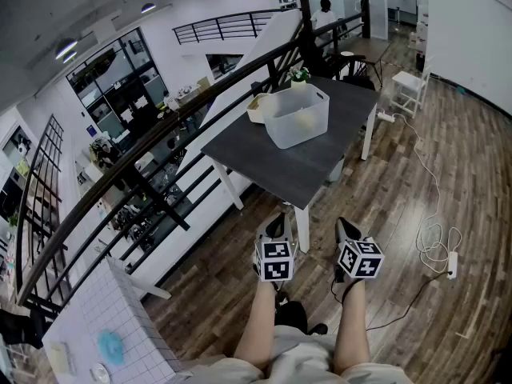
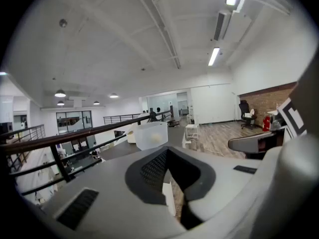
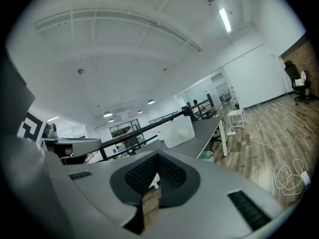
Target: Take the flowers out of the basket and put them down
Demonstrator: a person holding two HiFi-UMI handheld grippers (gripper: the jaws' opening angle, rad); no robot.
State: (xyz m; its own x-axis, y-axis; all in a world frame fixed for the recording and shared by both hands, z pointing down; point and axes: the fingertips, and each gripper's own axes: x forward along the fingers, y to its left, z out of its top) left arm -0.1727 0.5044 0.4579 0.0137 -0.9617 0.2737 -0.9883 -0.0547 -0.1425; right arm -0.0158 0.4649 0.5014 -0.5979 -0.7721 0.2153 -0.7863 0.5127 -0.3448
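Grey two-jaw left gripper (image 1: 278, 224) and right gripper (image 1: 346, 229): both narrow, jaws almost together, nothing between them. They are side by side, well short of the dark grey rectangular table's (image 1: 312, 170) near corner, aimed towards it. On the middle of that table: translucent white plastic basket (image 1: 280, 130), its longer side seemingly lying across the approach. Pale yellow flowers (image 1: 305, 119) show dimly through its wall. Their heading and long axis cannot be told. Left gripper is judged marginally better aligned.
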